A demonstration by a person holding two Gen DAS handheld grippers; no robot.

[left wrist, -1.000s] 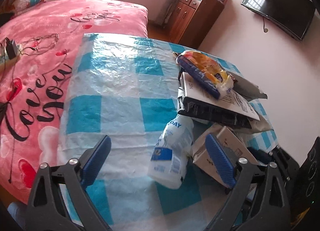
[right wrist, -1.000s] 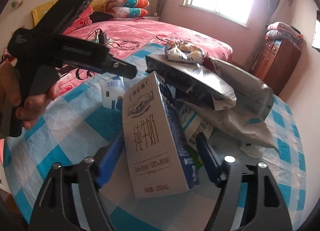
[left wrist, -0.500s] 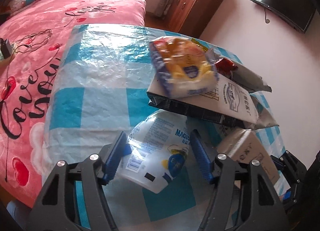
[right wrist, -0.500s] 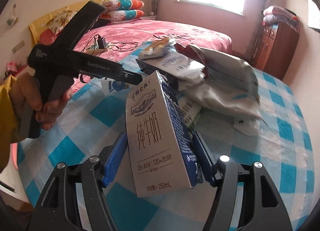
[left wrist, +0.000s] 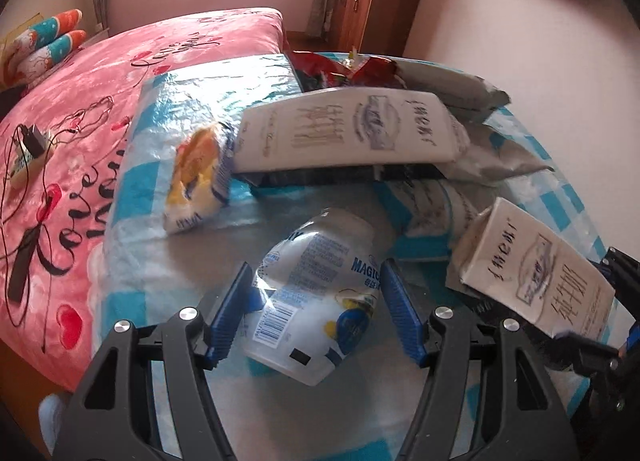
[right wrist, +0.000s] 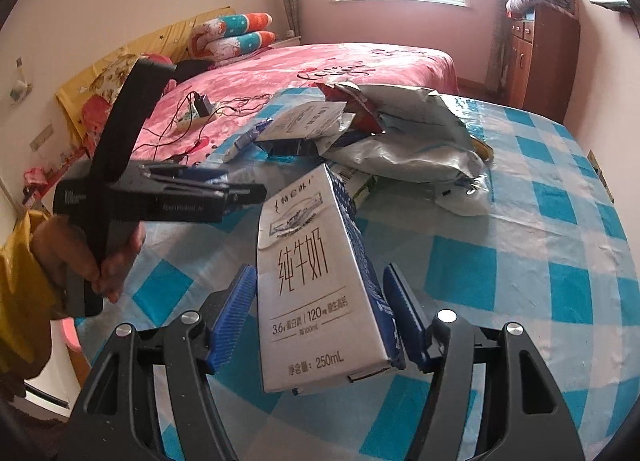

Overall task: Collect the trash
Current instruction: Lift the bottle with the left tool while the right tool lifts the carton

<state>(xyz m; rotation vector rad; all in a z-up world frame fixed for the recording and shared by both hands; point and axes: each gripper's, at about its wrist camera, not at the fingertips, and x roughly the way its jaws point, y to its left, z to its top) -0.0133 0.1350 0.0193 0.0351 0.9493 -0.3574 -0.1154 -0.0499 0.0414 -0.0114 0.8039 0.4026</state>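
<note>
Gripping crumpled plastic bottle [left wrist: 316, 293], boxy carton [right wrist: 320, 281].

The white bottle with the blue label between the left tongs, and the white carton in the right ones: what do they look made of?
The white bottle with the blue label looks like thin, slightly glossy plastic under a printed film label: translucent shoulders, a dented side. The white carton with the dark blue side looks like coated paperboard with a matte finish: sharp folded edges, flat printed faces, a folded bottom flap. Any inner lining can't be seen.

Blue-and-white checks beside a pink bed

A checked desk cloth [right wrist: 500, 261] is showing blue and white; the milk carton [right wrist: 316, 293] is showing white and navy; the bed cover [left wrist: 80, 141] is glowing pink with red hearts.
</note>
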